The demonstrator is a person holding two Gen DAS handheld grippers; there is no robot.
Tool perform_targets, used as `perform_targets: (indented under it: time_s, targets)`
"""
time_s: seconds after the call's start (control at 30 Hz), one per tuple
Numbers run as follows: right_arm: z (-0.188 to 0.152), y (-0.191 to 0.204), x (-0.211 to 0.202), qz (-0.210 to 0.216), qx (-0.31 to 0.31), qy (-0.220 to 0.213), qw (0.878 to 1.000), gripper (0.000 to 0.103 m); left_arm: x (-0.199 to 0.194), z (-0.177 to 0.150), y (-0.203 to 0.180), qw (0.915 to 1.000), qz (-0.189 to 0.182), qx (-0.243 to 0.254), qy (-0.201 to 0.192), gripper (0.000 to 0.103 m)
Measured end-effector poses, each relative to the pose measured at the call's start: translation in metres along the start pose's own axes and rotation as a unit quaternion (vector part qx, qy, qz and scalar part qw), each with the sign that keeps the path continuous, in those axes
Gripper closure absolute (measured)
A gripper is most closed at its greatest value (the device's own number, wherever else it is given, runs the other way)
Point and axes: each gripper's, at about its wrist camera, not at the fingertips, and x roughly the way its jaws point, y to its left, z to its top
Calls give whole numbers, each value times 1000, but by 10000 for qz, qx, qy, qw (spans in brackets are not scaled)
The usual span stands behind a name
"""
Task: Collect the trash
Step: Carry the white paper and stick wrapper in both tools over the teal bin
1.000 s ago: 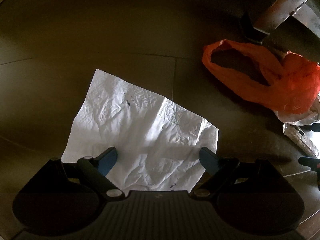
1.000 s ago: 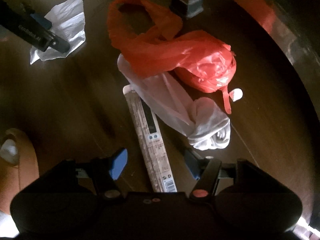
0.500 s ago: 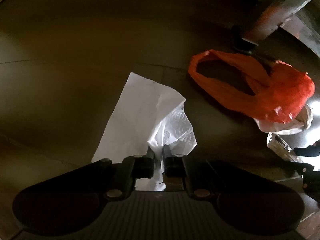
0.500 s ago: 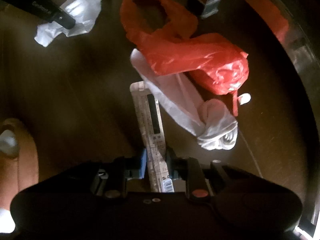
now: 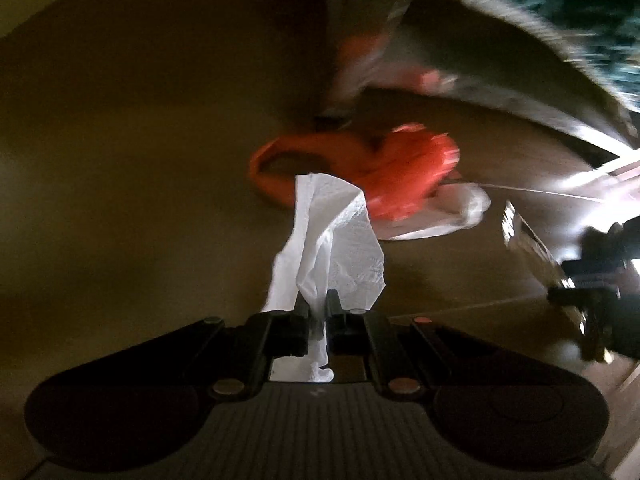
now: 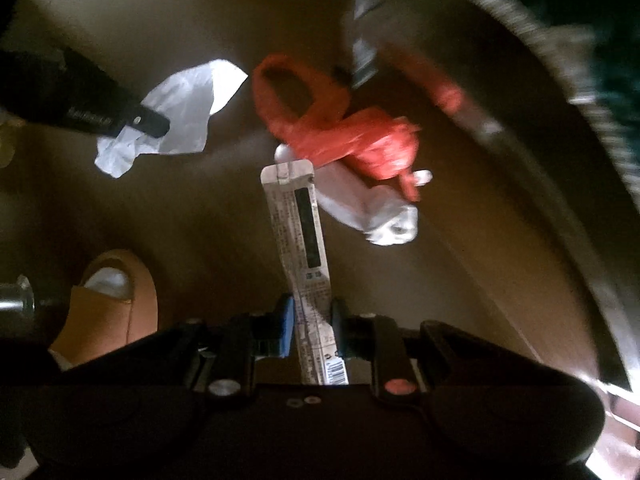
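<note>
My left gripper (image 5: 318, 304) is shut on a crumpled white napkin (image 5: 332, 236), which hangs off the dark floor. The same napkin (image 6: 180, 120) shows in the right wrist view, pinched by the left gripper (image 6: 156, 124). My right gripper (image 6: 312, 312) is shut on a long printed wrapper (image 6: 300, 232) with a barcode at its near end; it dangles clear of the floor. The wrapper (image 5: 528, 244) and right gripper (image 5: 576, 284) show at the right edge of the left wrist view. On the floor below lie an orange plastic bag (image 6: 344, 136) (image 5: 392, 172) and a white plastic bag (image 6: 372, 212) (image 5: 448, 216).
A metal furniture leg (image 6: 364, 56) stands just behind the orange bag. A blurred furniture edge (image 6: 552, 80) curves along the upper right. A tan slipper with a foot in it (image 6: 116, 304) stands at the lower left. Dark wooden floor (image 5: 120, 160) spreads to the left.
Both grippers closed, the left on the napkin and the right on the wrapper, then rose; the napkin and wrapper left the floor and the bags look smaller.
</note>
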Motion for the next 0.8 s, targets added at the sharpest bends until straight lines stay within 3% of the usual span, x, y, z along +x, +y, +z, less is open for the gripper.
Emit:
perform_targets:
  time_s: [0.23, 0.5, 0.6, 0.73, 0.8]
  targets:
    - [-20, -26, -102, -278, 877, -692, 9934, 84, -85, 29, -61, 9902, -77, 1177, -745, 96]
    - [-53, -45, -229, -661, 1500, -1457, 9757, 84, -196, 63, -134, 9580, -72, 2230, -1799, 96]
    - [-72, -49, -274, -740, 1675, -1779, 9669, 84, -227, 65, -171, 9416, -108, 2608, -2127, 96]
    - [-99, -51, -329, -1014, 1766, -2227, 9534, 84, -267, 59, -210, 9290, -265, 2785, -2421, 97]
    - [-118, -52, -357, -1115, 1830, -2465, 9452, 84, -282, 58, -225, 9288, -361, 2734, -2476, 98]
